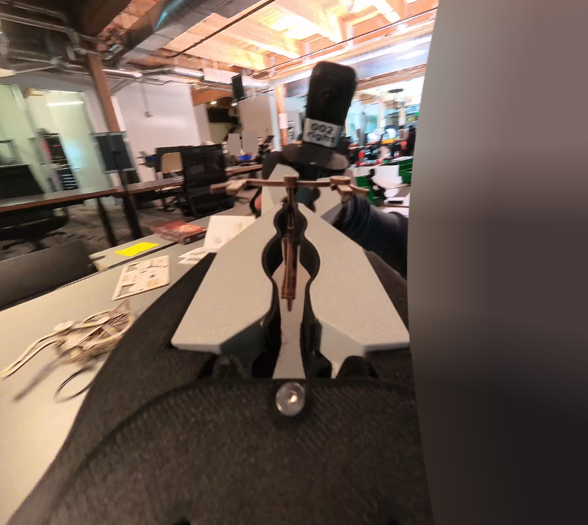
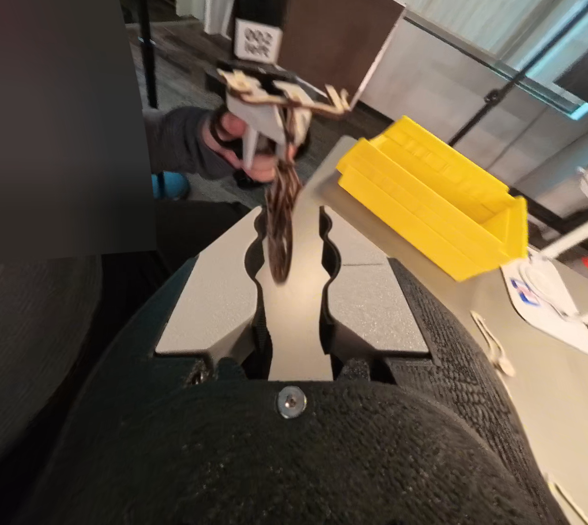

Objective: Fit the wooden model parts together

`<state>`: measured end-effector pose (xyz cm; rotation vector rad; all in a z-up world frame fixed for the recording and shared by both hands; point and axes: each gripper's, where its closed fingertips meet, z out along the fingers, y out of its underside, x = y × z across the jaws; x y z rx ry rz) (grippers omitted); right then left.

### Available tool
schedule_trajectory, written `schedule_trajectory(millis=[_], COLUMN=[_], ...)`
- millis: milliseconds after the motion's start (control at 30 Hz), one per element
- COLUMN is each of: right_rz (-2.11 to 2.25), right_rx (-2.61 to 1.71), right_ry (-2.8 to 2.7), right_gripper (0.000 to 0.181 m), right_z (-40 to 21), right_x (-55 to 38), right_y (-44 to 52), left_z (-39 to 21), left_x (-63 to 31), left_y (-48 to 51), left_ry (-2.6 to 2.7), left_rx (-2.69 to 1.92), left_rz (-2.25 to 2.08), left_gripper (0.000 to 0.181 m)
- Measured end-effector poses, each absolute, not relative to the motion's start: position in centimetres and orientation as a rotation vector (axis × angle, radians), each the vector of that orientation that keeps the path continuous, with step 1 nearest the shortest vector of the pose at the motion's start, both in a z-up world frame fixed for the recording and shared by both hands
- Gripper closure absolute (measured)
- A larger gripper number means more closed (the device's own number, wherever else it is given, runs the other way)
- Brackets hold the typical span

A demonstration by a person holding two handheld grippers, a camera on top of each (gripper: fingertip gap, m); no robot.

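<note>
- Lay heaped at lower left of the left wrist view: loose wooden parts, well apart from the work.
- Clamped narrowly at centre in the left gripper: wooden model, handlebars uppermost; best held steady.
- Hung at centre of the right wrist view, between the parted fingers of the right gripper: wheel, apparently ungripped; probably fragile, so close gently.
- Sat at right: yellow bin.

Matt, grainy gripper parts around thin laser-cut wood

The left gripper has matt grey fingers and a rough black body; the wooden model between them is thin, dark-edged wood. Beside the right gripper, the yellow bin is smooth plastic.
</note>
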<state>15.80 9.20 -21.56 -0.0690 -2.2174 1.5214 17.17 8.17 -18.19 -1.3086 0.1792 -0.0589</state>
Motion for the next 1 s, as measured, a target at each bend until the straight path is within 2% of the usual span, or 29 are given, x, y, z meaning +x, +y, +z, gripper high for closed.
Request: schedule_trajectory(millis=[33,300,400,633,1000], right_rz=[1.485,1.415,1.519,1.339,1.363], right_rx=[-0.108,-0.181,-0.184,0.074,0.033], right_ry=[-2.217,-2.717,-2.769,-2.904,-2.907], right_gripper=[0.150,0.151,0.154,0.165,0.176], right_z=[-22.1,-33.5,-34.4,-37.4,-37.5], right_x=[15.1,15.5,14.7,14.9,14.6], right_y=[10.3,11.5,10.5,9.1,9.0], left_z=[-18.3,-20.8,-21.4,-21.7,-22.1], left_x=[16.7,14.4,14.4,14.1,14.0], left_y=[7.9,5.2,4.7,3.6,3.5], left_ry=[0.157,0.029,0.020,-0.015,-0.029], left_rx=[-1.315,-1.422,-1.433,-1.416,-1.416], left_rz=[-0.032,0.156,0.166,0.155,0.149], left_gripper=[0.180,0.179,0.179,0.179,0.179])
